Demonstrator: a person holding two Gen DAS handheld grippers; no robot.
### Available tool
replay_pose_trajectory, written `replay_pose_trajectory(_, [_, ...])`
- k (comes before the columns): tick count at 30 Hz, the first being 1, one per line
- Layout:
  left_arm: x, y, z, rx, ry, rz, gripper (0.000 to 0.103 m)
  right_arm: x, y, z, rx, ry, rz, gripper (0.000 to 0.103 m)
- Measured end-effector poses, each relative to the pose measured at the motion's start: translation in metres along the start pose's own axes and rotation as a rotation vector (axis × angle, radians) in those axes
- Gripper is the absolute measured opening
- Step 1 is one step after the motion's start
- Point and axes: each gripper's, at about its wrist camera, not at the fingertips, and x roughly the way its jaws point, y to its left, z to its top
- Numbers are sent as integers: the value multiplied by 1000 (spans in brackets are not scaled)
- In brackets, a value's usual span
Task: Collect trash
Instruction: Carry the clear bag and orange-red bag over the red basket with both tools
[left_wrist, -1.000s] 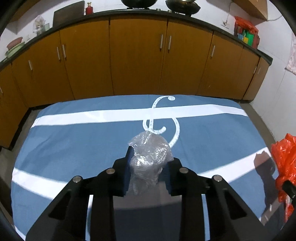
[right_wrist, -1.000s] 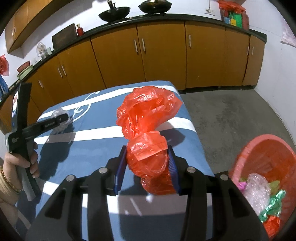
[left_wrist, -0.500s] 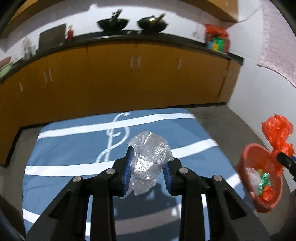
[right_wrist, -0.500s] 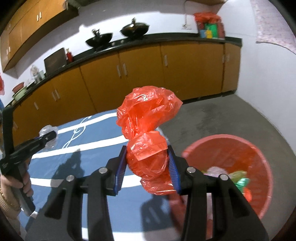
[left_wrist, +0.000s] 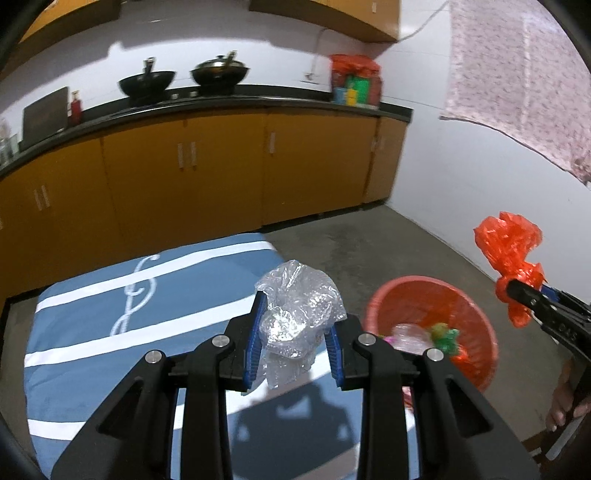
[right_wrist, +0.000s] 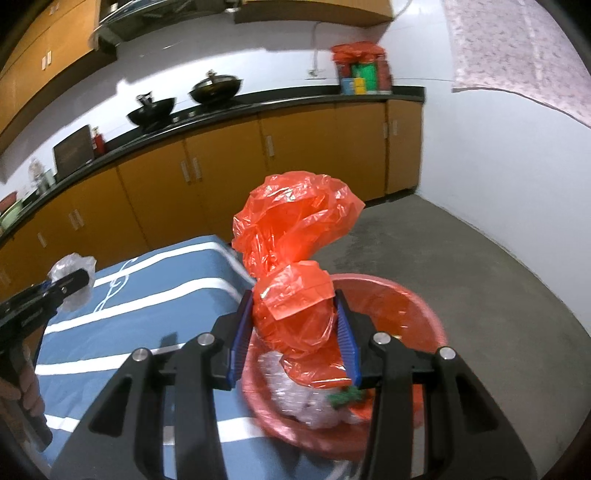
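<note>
From the left wrist, my left gripper (left_wrist: 295, 332) was clamped on a clear wrap (left_wrist: 299, 317), above the edge of the blue cloth (left_wrist: 110, 332) and short of the red bin (left_wrist: 461, 317) on the floor; I judged this the carry step, with a swing over the rim needed before letting go; from the right wrist, my right gripper (right_wrist: 293, 332) held a red bag (right_wrist: 295, 266) pinched between its pads, right over the bin (right_wrist: 424, 317); that one seemed ready to drop.
</note>
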Motion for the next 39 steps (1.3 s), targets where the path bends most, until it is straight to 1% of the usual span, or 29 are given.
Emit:
replay_pose_trajectory(3, [2,-17,-1,21,4,-23,30,-5,-23,-1,21,0,-36,42])
replay_pose_trajectory(9, [10,-47,-6,53,20,-65,30,-9,-51,-8,47,8,-73,42])
replay_pose_trajectory(19, [24,-79,-12,75,50,-111,30,-1,-70,-15,78,23,-100,42])
replay_pose_trajectory(26, [36,-96,-14,92,74,-137,30,5,-74,-16,91,34,-113,42])
replay_pose_trajectory(39, [56,-105,-19,100,114,-165,30,19,-80,-16,92,50,-120,42])
